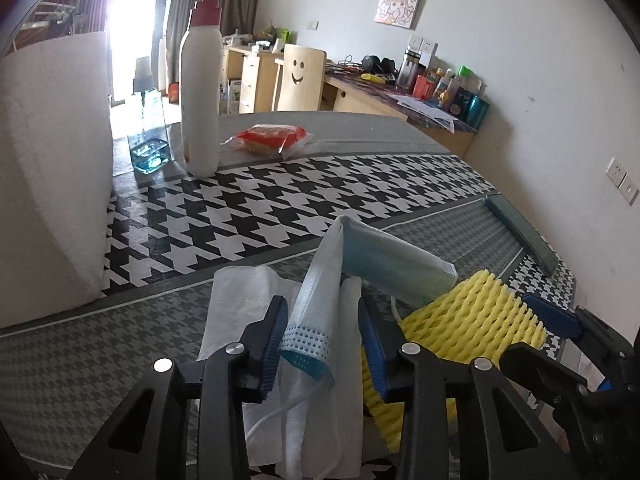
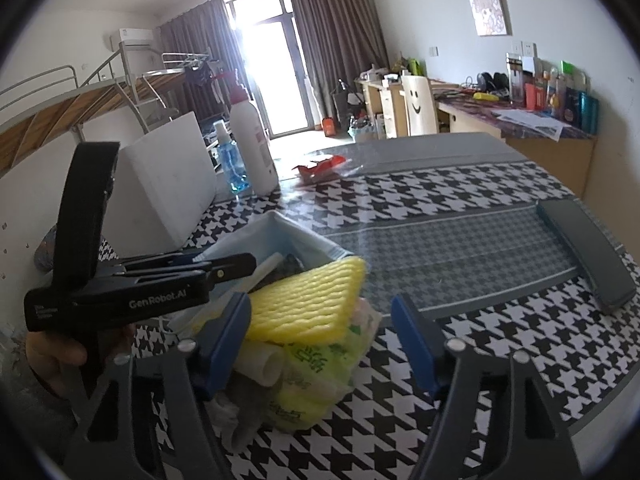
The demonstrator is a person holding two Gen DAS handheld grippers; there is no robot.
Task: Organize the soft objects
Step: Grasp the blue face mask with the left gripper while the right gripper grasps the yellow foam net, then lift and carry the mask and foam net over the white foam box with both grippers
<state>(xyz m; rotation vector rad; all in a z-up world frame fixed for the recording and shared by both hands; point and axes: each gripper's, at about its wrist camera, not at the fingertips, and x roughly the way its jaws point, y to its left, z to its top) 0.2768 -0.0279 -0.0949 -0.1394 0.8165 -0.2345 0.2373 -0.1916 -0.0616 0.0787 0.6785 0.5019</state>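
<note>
Soft objects sit heaped in one loose pile at the near edge of the tabletop (image 1: 400, 184), and on top is a pale blue pleated face mask (image 1: 384, 264), thin non-woven fabric, folded over itself with its dotted hem hanging down. Under it lies a white tissue sheet (image 1: 236, 304), flat and faintly fibrous. Beside that, touching the mask, a yellow foam fruit net (image 1: 480, 312), ribbed and springy-looking, an open lattice. In the right wrist view the same net rests on a crinkly translucent plastic bag with green print (image 2: 316, 372), with a small white roll poking out beneath.

The left hand-held gripper (image 1: 324, 340) has its blue ribbed pads either side of the mask's hanging fold; the left pad meets the fabric, the right one shows a sliver of gap, so not yet a firm pinch. The right hand-held gripper (image 2: 320, 344) stands spread wide, straddling the net and bag, pads clear of both.

The cloth covering the tabletop is smooth, printed in black-and-white houndstooth with grey bands. Toward the far edge stands a tall white plastic pump bottle with a red top (image 1: 200, 92), glossy and upright, near a red-and-clear snack wrapper (image 1: 272, 138).
</note>
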